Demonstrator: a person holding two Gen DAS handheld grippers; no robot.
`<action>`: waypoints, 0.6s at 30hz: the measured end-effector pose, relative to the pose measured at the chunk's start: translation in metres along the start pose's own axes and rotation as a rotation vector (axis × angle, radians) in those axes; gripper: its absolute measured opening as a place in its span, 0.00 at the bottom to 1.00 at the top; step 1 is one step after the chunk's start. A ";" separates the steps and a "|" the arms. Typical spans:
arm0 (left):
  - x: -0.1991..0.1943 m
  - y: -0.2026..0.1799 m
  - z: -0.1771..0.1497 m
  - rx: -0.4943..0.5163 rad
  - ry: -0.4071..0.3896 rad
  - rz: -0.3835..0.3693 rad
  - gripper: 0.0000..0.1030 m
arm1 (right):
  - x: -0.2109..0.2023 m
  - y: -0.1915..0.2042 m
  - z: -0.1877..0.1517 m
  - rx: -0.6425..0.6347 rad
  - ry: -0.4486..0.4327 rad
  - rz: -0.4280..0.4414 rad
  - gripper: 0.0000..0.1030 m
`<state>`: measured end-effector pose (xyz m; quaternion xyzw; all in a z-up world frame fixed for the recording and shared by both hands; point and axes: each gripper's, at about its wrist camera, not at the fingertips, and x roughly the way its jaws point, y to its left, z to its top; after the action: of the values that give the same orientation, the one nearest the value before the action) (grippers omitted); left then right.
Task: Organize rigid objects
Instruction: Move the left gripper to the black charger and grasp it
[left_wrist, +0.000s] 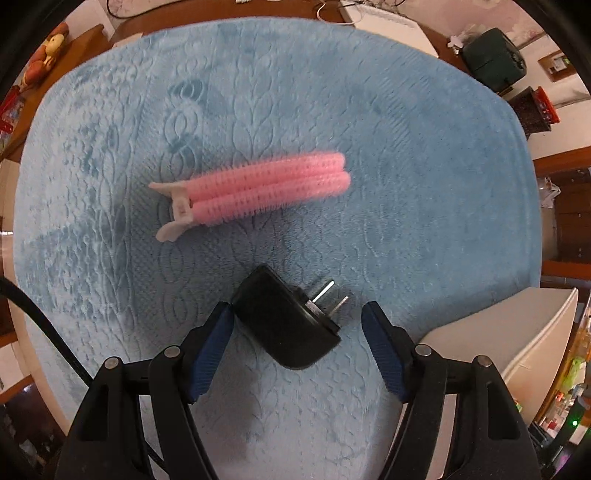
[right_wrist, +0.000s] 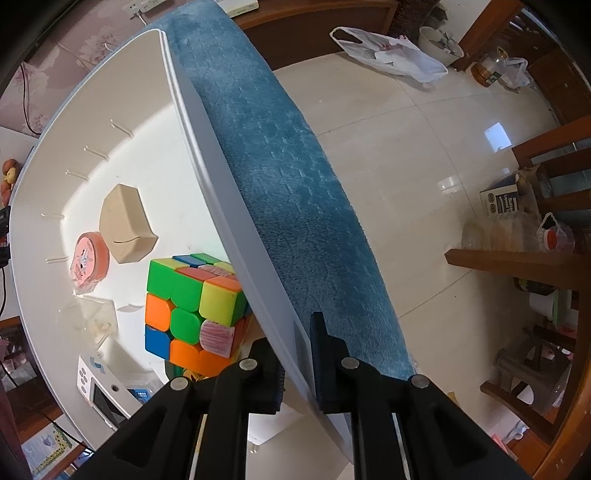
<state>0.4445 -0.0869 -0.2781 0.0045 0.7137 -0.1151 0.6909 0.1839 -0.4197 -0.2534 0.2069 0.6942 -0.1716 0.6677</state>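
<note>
A black plug adapter (left_wrist: 284, 321) lies on the blue mat (left_wrist: 406, 155) between the blue pads of my left gripper (left_wrist: 297, 317), which is open around it; the left pad looks close to its corner. A pink hair-roller clip (left_wrist: 255, 188) lies further out on the mat. My right gripper (right_wrist: 295, 354) is shut on the wall of a white box (right_wrist: 207, 155). Inside the box are a colourful puzzle cube (right_wrist: 192, 310), a beige box (right_wrist: 125, 225), a pink round tin (right_wrist: 88, 262) and a small white device (right_wrist: 99, 387).
The white box's corner (left_wrist: 509, 332) shows at the right in the left wrist view. A white flat box (left_wrist: 391, 26) and a dark green object (left_wrist: 495, 59) lie beyond the mat. In the right wrist view, tiled floor (right_wrist: 424, 155), wooden chairs (right_wrist: 546, 155) and bags lie beyond the table.
</note>
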 end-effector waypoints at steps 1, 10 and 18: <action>0.002 0.000 0.000 -0.004 0.007 0.003 0.71 | 0.000 0.000 0.000 0.000 0.001 0.000 0.12; 0.009 0.000 -0.003 -0.005 0.014 0.011 0.64 | 0.004 0.004 0.004 -0.004 0.013 -0.012 0.12; 0.004 0.006 -0.016 -0.008 -0.012 0.009 0.61 | 0.003 0.006 0.005 -0.021 0.009 -0.006 0.12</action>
<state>0.4299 -0.0790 -0.2829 0.0042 0.7098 -0.1095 0.6958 0.1914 -0.4172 -0.2560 0.1987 0.6994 -0.1654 0.6663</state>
